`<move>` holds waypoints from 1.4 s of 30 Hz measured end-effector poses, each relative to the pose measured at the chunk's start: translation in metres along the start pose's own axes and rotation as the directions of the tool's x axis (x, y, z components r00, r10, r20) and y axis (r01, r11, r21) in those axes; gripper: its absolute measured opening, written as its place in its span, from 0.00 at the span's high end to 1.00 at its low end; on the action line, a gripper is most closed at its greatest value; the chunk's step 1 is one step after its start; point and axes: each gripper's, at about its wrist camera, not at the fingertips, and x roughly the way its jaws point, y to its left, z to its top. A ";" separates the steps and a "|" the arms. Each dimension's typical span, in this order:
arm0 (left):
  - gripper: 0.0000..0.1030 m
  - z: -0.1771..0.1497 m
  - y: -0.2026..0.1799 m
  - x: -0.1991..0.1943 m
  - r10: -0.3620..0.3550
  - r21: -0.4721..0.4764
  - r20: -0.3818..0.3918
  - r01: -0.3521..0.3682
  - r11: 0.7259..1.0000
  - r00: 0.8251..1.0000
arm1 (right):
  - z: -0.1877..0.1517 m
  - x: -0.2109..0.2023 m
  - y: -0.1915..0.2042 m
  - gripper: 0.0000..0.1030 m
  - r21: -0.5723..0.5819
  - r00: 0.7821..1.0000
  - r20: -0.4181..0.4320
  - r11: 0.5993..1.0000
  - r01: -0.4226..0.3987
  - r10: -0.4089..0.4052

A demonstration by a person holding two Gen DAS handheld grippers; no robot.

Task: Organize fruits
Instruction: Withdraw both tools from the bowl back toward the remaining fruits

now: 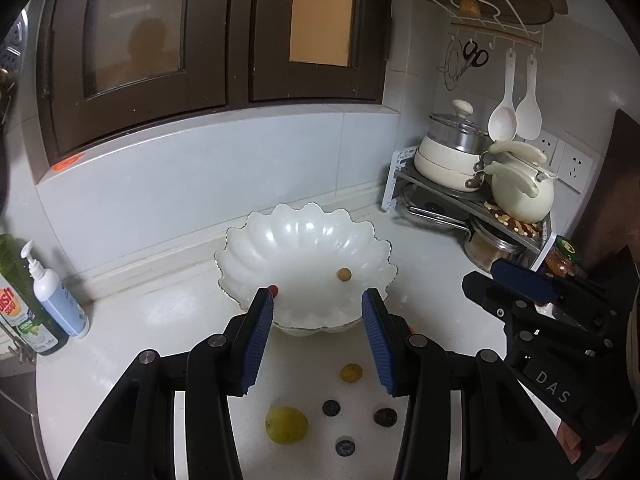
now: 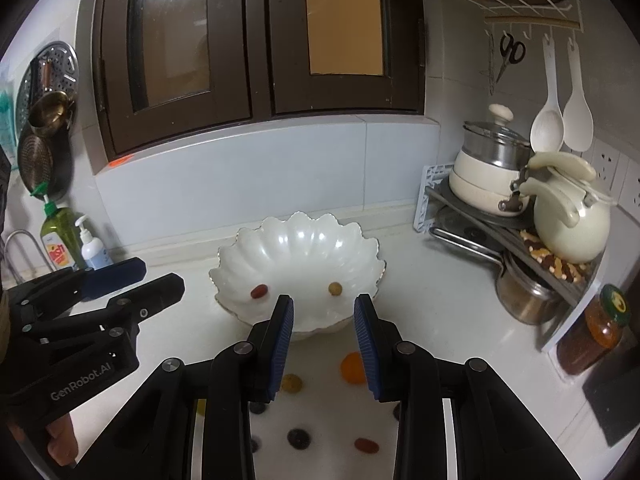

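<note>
Left wrist view: empty jaws part over scalloped bowl [image 1: 308,240] holding two fruits.

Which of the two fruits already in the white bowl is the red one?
The oblong red fruit on the left side of the scalloped white bowl. The other, a small round tan fruit, lies to its right.

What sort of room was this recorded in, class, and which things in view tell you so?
Most likely a home kitchen: a white countertop below tiled walls, stacked pots and a cream kettle on a corner rack, and dish soap beside a tap.
</note>
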 end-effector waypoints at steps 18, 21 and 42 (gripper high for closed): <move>0.56 -0.043 -0.015 -0.016 0.034 0.005 0.015 -0.034 0.999 0.999 | -0.046 -0.007 -0.006 0.68 0.022 0.999 -0.038 1.000 -0.003 0.004; 0.56 -0.050 -0.017 -0.017 0.039 0.007 0.020 -0.039 0.999 0.999 | -0.055 -0.005 -0.008 0.68 0.037 0.998 -0.064 0.999 -0.016 0.019; 0.56 -0.106 -0.030 -0.004 0.002 -0.001 -0.052 -0.002 1.000 0.999 | -0.107 -0.004 -0.007 0.68 0.035 0.995 -0.101 0.999 0.019 -0.015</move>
